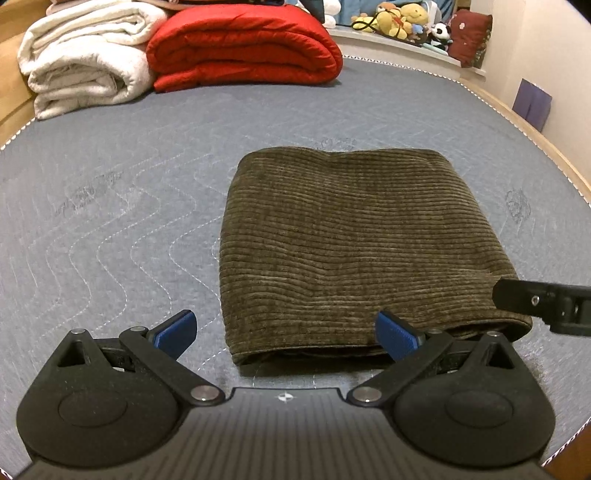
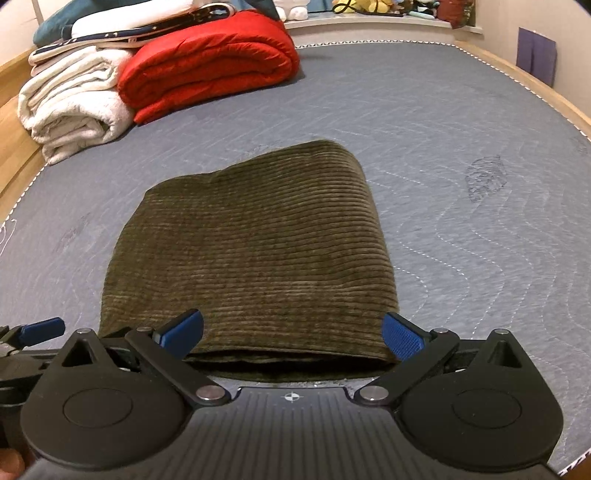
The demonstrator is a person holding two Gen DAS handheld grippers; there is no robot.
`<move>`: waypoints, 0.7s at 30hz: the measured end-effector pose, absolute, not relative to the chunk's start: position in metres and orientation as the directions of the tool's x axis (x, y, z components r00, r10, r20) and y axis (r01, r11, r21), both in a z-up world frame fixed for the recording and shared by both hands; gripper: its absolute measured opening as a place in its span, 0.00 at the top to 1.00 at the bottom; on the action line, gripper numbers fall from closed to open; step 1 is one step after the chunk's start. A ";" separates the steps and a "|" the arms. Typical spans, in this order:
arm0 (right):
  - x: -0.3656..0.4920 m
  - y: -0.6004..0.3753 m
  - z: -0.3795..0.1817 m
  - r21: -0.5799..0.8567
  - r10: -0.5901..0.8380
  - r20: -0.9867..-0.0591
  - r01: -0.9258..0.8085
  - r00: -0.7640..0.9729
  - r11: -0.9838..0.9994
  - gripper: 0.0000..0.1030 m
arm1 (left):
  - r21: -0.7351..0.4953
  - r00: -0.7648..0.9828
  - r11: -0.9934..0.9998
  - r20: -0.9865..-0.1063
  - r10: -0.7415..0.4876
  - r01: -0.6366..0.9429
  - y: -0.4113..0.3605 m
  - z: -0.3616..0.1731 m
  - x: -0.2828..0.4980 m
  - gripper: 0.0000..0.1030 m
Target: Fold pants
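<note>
Black linkage arms and blue pads fill the bottom of both views. In the left wrist view the left tool (image 1: 286,334) stands with its pads spread wide, holding nothing; one blue pad (image 1: 397,334) sits just at the near edge of the folded pants (image 1: 354,240), low and right of centre, while the other pad hangs over bare mattress (image 1: 110,221). At the right edge of that frame a black part of the right tool (image 1: 546,301) reaches in over the near right corner of the cloth.

In the right wrist view the right tool (image 2: 291,334) is likewise spread apart and grips nothing, both pads lying at the near hem of the pants (image 2: 251,251). At the lower left of that frame a blue pad of the left tool (image 2: 40,330) shows just beside the cloth's near left corner.

The pants are olive-brown corduroy, folded into a compact rectangle that lies flat on the grey quilted mattress in mid-frame, with layered edges showing along the near side.

Farther back, in the upper left of each frame, a rolled white blanket (image 1: 85,55) lies against a folded red quilt (image 1: 243,48). Beyond them, along the top right of the left wrist view, stuffed toys (image 1: 402,20) sit on a ledge.
</note>
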State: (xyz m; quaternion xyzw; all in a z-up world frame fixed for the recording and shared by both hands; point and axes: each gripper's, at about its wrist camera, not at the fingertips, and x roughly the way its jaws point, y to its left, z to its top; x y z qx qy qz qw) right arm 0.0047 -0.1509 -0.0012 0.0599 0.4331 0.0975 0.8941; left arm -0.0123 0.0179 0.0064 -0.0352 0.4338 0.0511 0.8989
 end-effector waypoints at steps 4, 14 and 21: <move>0.003 -0.148 -0.003 0.168 0.209 -0.761 -0.124 0.614 0.978 0.01 | -0.031 0.622 0.992 -0.781 0.053 -0.123 0.018 0.010 -0.014 0.00; -0.001 -0.154 -0.007 0.145 0.184 -0.768 -0.113 0.614 0.983 0.01 | -0.047 0.626 0.992 -0.779 0.035 -0.115 0.017 0.012 -0.019 0.00; -0.005 -0.153 -0.006 0.137 0.183 -0.766 -0.123 0.616 0.983 0.01 | -0.047 0.626 0.993 -0.779 0.030 -0.106 0.016 0.011 -0.019 0.00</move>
